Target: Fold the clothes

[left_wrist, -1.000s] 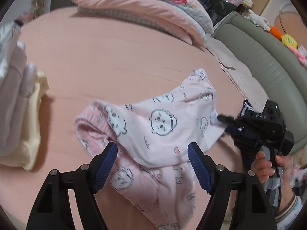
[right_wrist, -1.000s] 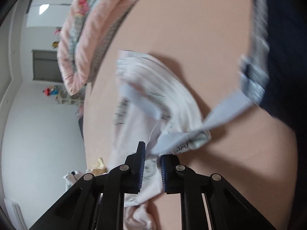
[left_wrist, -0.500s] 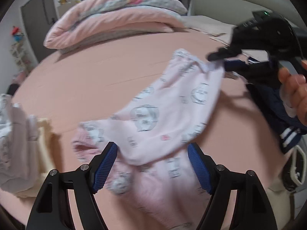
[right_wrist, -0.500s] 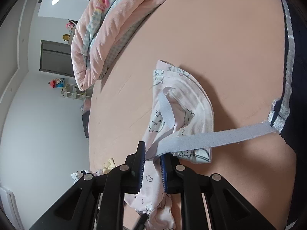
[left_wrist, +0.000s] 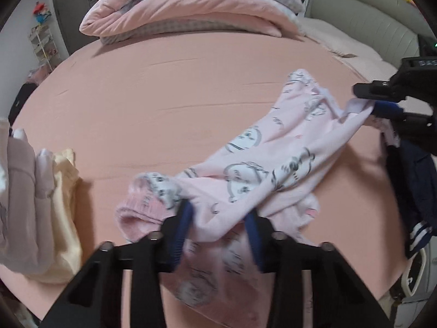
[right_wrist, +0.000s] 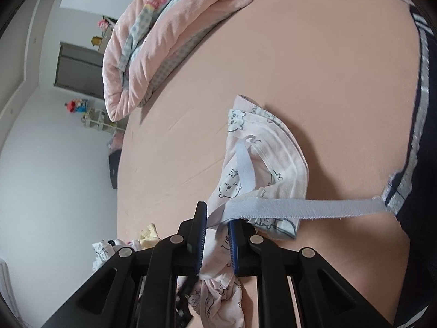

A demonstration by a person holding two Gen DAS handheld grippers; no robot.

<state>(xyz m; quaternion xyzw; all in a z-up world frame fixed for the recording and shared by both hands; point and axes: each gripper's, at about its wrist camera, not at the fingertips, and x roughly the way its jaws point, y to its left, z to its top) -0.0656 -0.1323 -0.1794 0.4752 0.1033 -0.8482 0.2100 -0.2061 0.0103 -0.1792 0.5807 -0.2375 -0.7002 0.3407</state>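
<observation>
A pink garment printed with cartoon faces lies crumpled on the pink bed sheet. My left gripper is at its near folded edge, and its jaws are closing with a bunch of the fabric pinched between the blue pads. My right gripper holds the garment's far right corner lifted off the bed. In the right wrist view that gripper is shut on the pink garment. A pale elastic strap runs from its jaws across to the navy garment.
A folded pink quilt lies at the far end of the bed. A stack of folded pale clothes sits at the left edge. The navy garment with white stripes lies at the right edge, before a grey padded headboard.
My left gripper moved forward onto the garment's near fold and its jaws narrowed around the fabric. The right gripper rose, pulling the corner and strap taut.
</observation>
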